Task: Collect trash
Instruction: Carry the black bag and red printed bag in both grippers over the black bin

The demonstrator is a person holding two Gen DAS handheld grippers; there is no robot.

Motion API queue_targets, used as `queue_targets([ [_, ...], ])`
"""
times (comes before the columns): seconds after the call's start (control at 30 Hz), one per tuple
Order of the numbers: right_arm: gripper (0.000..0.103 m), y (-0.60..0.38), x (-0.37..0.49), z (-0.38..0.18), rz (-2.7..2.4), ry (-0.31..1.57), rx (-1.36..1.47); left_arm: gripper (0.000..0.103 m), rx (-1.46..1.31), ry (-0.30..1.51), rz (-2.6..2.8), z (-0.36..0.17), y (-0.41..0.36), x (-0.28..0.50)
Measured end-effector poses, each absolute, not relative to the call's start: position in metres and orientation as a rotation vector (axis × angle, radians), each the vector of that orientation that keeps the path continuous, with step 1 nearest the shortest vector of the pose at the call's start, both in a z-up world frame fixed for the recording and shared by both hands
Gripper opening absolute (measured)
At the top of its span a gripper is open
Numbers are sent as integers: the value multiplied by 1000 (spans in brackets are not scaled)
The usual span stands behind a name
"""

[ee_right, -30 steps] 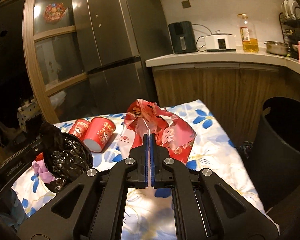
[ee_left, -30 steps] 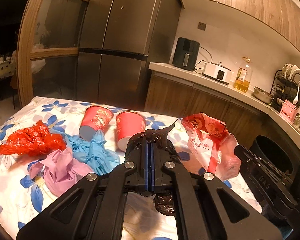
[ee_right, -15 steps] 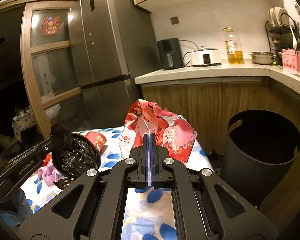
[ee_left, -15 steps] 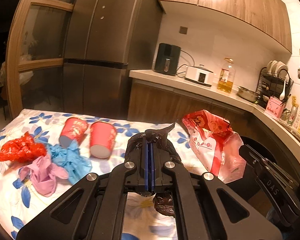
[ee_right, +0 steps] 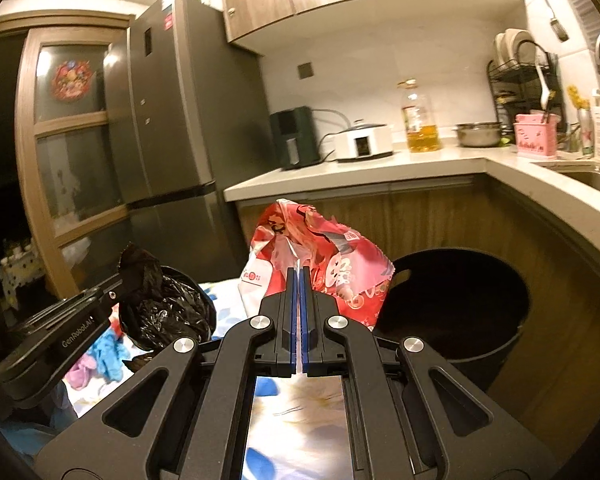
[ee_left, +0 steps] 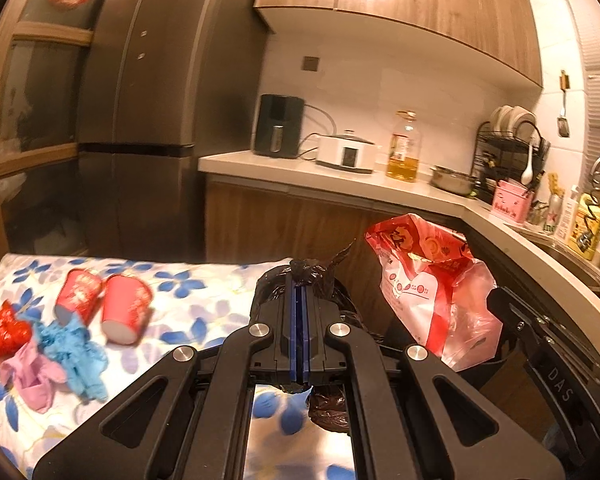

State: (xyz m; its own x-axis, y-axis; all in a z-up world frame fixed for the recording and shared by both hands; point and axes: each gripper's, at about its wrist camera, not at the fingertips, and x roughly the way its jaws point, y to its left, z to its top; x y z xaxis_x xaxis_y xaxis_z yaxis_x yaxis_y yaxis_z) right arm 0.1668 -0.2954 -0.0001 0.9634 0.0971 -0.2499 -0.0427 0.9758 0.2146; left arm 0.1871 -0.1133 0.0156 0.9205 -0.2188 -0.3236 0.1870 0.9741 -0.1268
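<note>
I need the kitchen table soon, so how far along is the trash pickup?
Nothing shows inside the round black bin yet. In hand: the left gripper is shut on a knotted black plastic bag, and the right gripper is shut on a red printed plastic bag, both lifted off the table. Left on the floral tablecloth: two red paper cups, a red crumpled wrapper, blue gloves and a pink glove.

The right hand-held gripper (ee_left: 556, 384) bore the white letters "DAS" along its arm; the left hand-held gripper (ee_right: 80, 330) read "GenRobot.AI". Printing on the bags was illegible.
</note>
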Motion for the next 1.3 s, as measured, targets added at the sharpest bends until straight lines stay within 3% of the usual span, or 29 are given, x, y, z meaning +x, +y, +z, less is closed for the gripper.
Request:
queue_targets([
  [0.73,1,-407,158,13,-151,183,284,1,-69,302,-411,39,-236,222],
  [1.3,1,-435,183,-1,-181,219,324,1,-62,369,-463,15,-276,257],
])
